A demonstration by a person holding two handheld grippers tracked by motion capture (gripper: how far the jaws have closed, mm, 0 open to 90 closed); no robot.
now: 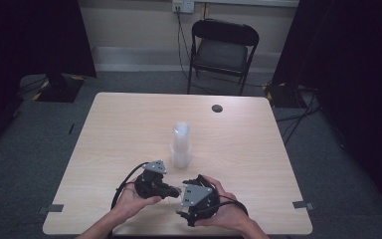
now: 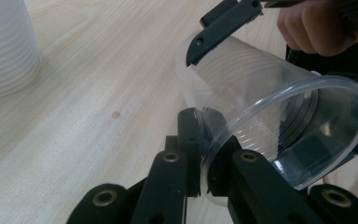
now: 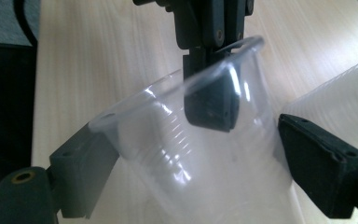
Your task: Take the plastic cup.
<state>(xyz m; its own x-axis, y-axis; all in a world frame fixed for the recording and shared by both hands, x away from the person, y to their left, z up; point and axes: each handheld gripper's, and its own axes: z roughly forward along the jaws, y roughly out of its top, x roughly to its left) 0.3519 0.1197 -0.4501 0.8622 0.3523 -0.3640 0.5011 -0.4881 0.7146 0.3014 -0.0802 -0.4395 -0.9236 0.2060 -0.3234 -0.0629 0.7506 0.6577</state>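
Nearest us, our left tool point(image 1: 171, 190) pinches the rim of a clear cup point(image 2: 279, 121), our right tool point(image 1: 195, 180) spreads wide around its body, pads seemingly touching, while a cup stack point(image 1: 181, 144) stands mid-bench point(image 1: 129, 129) beyond, a chair point(image 1: 222, 50) behind; no readable writing.
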